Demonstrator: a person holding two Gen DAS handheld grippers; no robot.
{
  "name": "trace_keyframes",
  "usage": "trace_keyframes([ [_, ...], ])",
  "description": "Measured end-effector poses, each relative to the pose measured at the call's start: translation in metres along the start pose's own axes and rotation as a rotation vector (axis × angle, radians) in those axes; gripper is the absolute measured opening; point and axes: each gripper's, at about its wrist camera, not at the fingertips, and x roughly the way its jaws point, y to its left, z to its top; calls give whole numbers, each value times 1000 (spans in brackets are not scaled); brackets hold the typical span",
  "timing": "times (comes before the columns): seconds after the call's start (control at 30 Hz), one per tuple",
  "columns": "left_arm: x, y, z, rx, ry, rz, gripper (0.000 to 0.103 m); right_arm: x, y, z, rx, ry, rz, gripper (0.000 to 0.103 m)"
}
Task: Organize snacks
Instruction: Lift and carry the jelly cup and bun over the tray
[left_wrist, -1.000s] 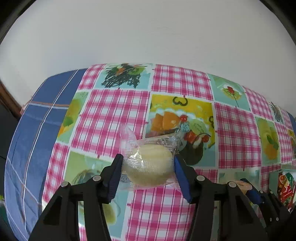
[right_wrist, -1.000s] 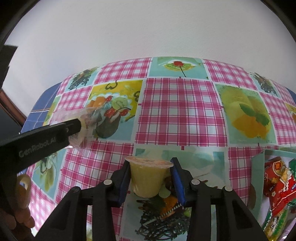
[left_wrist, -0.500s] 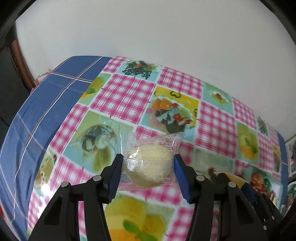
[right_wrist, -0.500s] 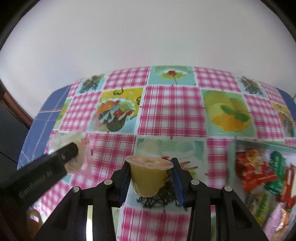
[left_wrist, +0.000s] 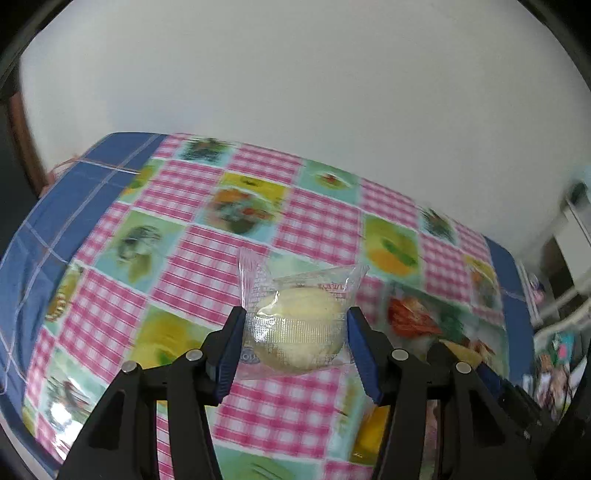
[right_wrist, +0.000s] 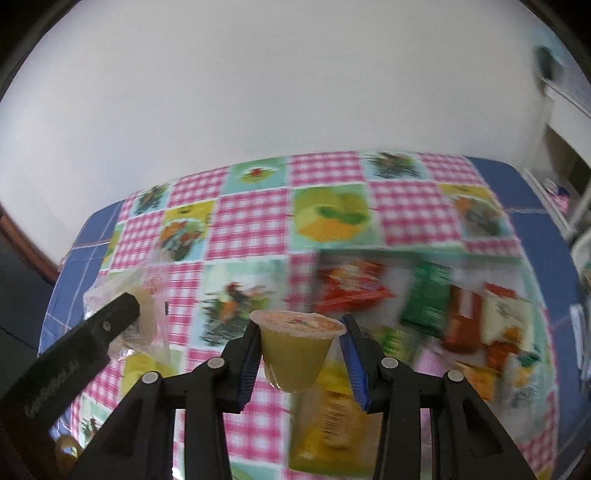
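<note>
Home: fruit-print tablecloth (left_wrist: 207, 266), white wall (left_wrist: 295, 92)

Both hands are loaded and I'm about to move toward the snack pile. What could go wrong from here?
1. The right hand-held gripper holds the jelly cup just under its rim; the tapered sides could slip through.
2. The left hand-held gripper grips the wrapped bun through slick film, so it might slide or get squashed.
3. The two grippers sit close together over the table; they could collide near the snack pile.

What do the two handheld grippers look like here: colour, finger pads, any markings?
Both grippers, left and right, are matt black plastic with angular fingers, blue ribbed pads on the inner faces and round silver pivot screws. The left one's side carries pale embossed lettering, too blurred to read. No cables or sleeves show.
</note>
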Motion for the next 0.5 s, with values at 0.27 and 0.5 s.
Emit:
trace_keyframes([
  [0.27,11,-76,-34,127,37,-86,57,-9,-91,-4,125,13,-92,44],
  [0.5,19,-119,-53,202,66,-138,57,-14,-136,-6,194,15,-127,44],
])
